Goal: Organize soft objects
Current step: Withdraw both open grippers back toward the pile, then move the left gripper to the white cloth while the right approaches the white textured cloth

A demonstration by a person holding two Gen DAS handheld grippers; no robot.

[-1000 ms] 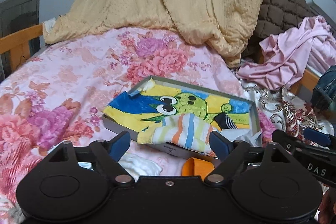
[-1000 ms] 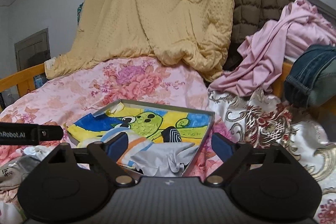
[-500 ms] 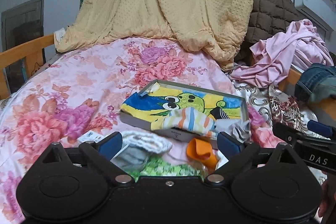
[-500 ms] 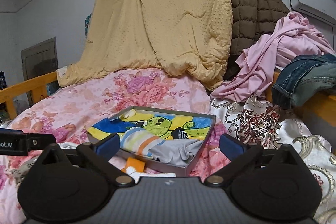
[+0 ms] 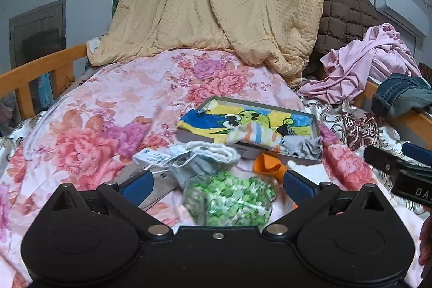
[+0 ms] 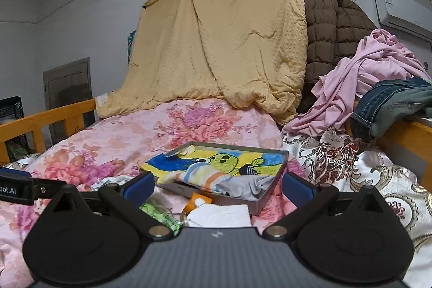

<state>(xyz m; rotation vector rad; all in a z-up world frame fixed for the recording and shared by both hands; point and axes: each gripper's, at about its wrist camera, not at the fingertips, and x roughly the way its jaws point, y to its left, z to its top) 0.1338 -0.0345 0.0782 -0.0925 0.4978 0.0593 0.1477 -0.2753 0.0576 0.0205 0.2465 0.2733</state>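
Observation:
A shallow grey box (image 5: 316, 126) lies on the floral bedspread (image 5: 113, 104). It holds a cartoon towel (image 5: 213, 120), a striped sock (image 5: 256, 135) and a grey cloth (image 5: 306, 149). In front of it lie a white knit sock (image 5: 216, 151), an orange piece (image 5: 266, 165) and a clear bag of green-and-white bits (image 5: 232, 203). My left gripper (image 5: 216, 185) hovers over the bag, its jaws opening and gripping nothing. My right gripper (image 6: 218, 185) is open and empty, facing the box (image 6: 266, 197), with a white cloth (image 6: 221, 215) just below it.
A yellow quilt (image 6: 224, 45) hangs at the back beside a brown padded jacket (image 6: 332, 39). Pink clothes (image 5: 370, 64) and jeans (image 5: 399, 96) are piled at the right. Wooden bed rails (image 5: 35, 72) run along both sides. A paper tag (image 5: 151, 157) lies by the sock.
Both grippers have drawn back from the box, which now looks smaller and farther. The knit sock, the orange piece and the green bag have come into view. Both pairs of jaws stand wider.

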